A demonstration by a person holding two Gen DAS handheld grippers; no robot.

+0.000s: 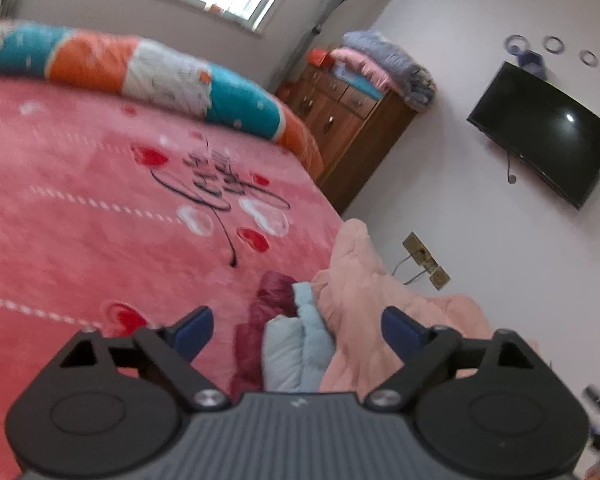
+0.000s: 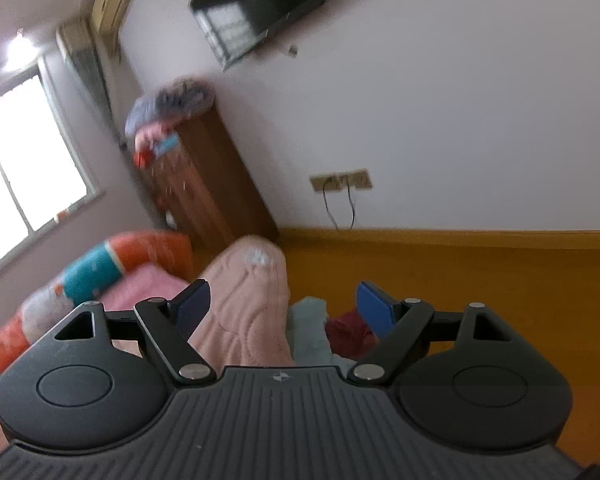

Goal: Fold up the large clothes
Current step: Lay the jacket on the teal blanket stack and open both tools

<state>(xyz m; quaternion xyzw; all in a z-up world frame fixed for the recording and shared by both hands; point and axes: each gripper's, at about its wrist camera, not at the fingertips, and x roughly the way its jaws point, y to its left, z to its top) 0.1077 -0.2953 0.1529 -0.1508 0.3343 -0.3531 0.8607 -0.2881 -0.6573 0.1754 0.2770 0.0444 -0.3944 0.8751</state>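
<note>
Both tools are up in the air, and both stand wide apart with nothing between their blue pads: the left tool (image 1: 296,330) hangs over the near edge of the bed (image 1: 80,220), the right tool (image 2: 284,308) over the same corner from the other side. The clothes sit in a heap at that edge: a pink fleecy garment (image 1: 372,300) bunched and spilling toward the wall side, a pale blue padded piece (image 1: 296,344) tucked against it, and a dark red piece (image 1: 260,312) beside that on the bedspread. From the right wrist the pink garment (image 2: 244,304) rises as a hump right ahead, with the pale blue piece (image 2: 308,320) and dark red piece (image 2: 348,328) just beyond it, the orange floor (image 2: 480,300) behind. Nothing is picked yet, so the job looks barely begun. My read: take one garment only, likely the pink one on top, and pinch it at a seam or shoulder, not mid-bundle, or the fleece will drag its neighbours along. Then carry it onto the open stretch of bedspread and spread it flat before any fold. Both views are blurred, so collars and hems cannot be made out.
</note>
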